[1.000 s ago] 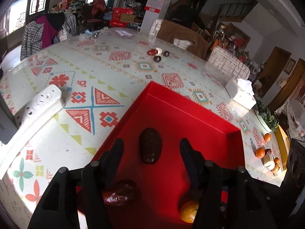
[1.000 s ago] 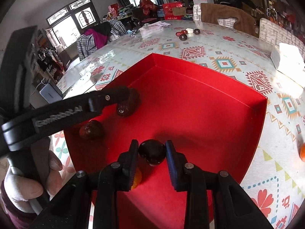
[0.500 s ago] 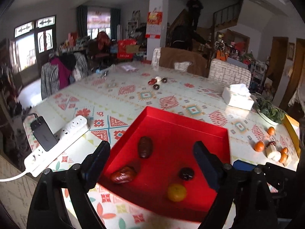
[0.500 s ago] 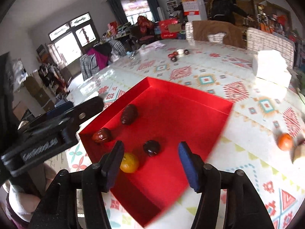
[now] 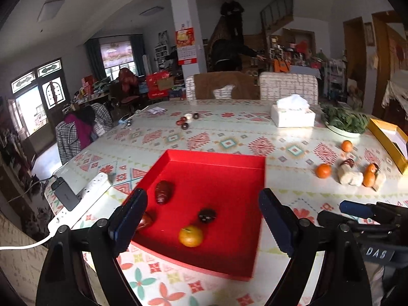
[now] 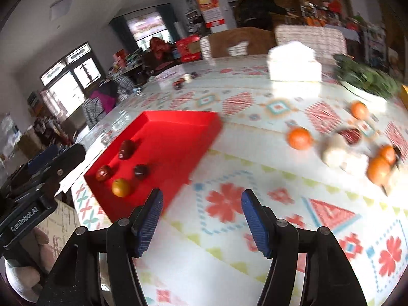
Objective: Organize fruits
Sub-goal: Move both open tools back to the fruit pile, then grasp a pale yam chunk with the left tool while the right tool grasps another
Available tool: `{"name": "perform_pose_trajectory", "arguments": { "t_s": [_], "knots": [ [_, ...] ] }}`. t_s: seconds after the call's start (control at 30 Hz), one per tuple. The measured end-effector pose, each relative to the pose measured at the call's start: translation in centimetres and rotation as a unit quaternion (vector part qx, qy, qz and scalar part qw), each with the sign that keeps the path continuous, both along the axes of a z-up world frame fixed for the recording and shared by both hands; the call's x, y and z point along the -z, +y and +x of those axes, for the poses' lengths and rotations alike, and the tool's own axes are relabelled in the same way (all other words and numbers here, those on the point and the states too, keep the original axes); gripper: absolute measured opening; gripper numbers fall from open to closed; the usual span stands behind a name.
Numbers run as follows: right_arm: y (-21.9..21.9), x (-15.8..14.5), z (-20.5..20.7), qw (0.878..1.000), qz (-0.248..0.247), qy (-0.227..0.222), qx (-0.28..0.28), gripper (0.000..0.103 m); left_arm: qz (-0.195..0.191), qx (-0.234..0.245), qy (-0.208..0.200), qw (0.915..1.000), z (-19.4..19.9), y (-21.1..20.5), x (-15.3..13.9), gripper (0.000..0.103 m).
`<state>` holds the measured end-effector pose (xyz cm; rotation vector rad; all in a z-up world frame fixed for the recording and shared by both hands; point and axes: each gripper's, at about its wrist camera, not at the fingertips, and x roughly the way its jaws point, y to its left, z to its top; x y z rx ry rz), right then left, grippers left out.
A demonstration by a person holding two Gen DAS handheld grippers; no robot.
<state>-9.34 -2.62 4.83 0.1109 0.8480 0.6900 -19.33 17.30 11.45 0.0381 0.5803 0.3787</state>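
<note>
Both sets of tongs hang spread apart and carrying nothing: the left tongs [image 5: 201, 211] high over the red tray [image 5: 216, 164], the right tongs [image 6: 201, 216] above bare patterned surface [image 6: 229, 267] just right of it. Out from there, four fruits lie loose in the tray, well apart: an orange [image 5: 190, 236], a dark round fruit [image 5: 207, 215], and two red dates [image 5: 164, 191]. Further right, more oranges [image 6: 298, 137] wait unsorted on the surface, one standing alone and others crowded against some pale lumps [image 6: 334, 150]. My read: those oranges are light, round and smooth-skinned, so they'll roll if nudged. Best to close across the widest part, gently, as the peel gives under pressure. The lone one looks easiest.
</note>
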Motion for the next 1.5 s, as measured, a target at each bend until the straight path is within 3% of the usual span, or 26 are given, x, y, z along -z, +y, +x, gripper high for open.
{"name": "perform_pose_trajectory", "arguments": {
  "t_s": [0.4, 0.57, 0.7, 0.83, 1.0, 1.17, 1.33, 1.5],
  "knots": [
    [-12.4, 0.9, 0.7, 0.995, 0.001, 0.006, 0.098, 0.069, -0.014, 0.063, 0.021, 0.9977, 1.5, -4.3, 1.3, 0.088],
    [-20.0, 0.9, 1.9, 0.983, -0.015, 0.008, 0.182, 0.069, -0.037, 0.108, 0.029, 0.9930, 2.3, -6.1, 2.3, 0.088],
    [-23.1, 1.1, 3.6, 0.975, -0.010, 0.023, 0.221, 0.069, -0.063, 0.153, 0.048, 0.9851, 3.5, -7.8, 3.4, 0.088],
    [-22.3, 1.3, 5.2, 0.977, -0.020, 0.023, 0.209, 0.069, -0.081, 0.184, 0.068, 0.9773, 4.6, -9.2, 4.4, 0.088],
    [-17.9, 1.9, 7.1, 0.985, -0.066, 0.002, 0.159, 0.069, -0.116, 0.198, 0.081, 0.9699, 5.8, -9.2, 5.1, 0.088],
    [-15.7, 2.8, 8.7, 0.985, -0.104, -0.001, 0.140, 0.061, -0.162, 0.204, 0.089, 0.9615, 8.3, -8.5, 5.4, 0.088],
    [-15.5, 3.0, 9.1, 0.986, -0.098, 0.002, 0.134, 0.053, -0.183, 0.229, 0.088, 0.9519, 11.2, -9.6, 5.6, 0.087],
    [-16.0, 2.9, 9.1, 0.987, -0.079, 0.004, 0.138, 0.045, -0.178, 0.274, 0.099, 0.9400, 14.5, -12.5, 5.8, 0.053]
  ]
}}
